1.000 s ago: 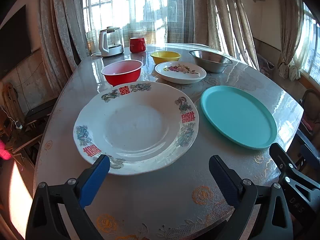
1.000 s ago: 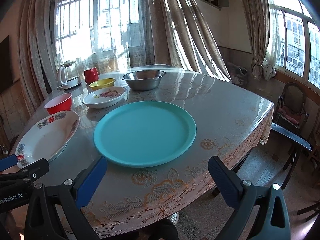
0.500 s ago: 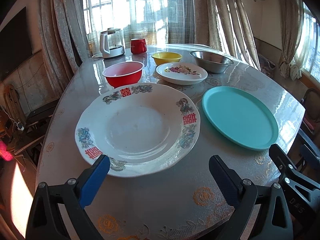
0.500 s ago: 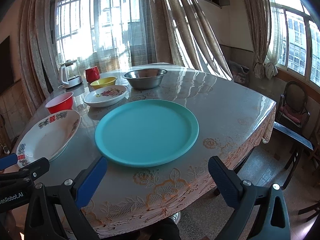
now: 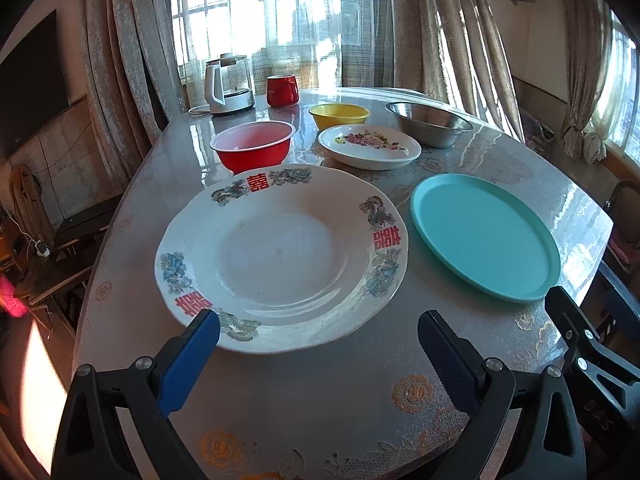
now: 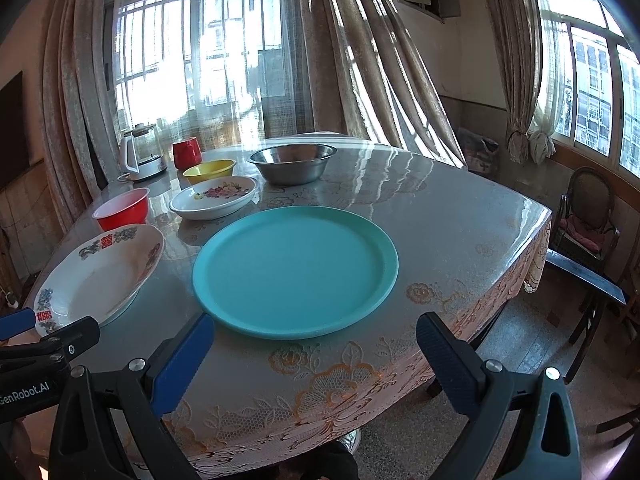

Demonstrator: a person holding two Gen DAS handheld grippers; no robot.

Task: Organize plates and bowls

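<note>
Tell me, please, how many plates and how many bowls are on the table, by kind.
Plates: 3 – large white plate, small floral plate, teal plate
Bowls: 3 – red bowl, yellow bowl, steel bowl
Total: 6

The table [image 6: 460, 216] is covered with a glossy clear sheet over lace-patterned cloth. A matt plastic finish is shown by the teal plate [image 6: 296, 268]; the large white plate [image 5: 280, 256] is glazed — probably ceramic. The steel bowl [image 6: 292, 162] is seen as brushed metal.
</note>
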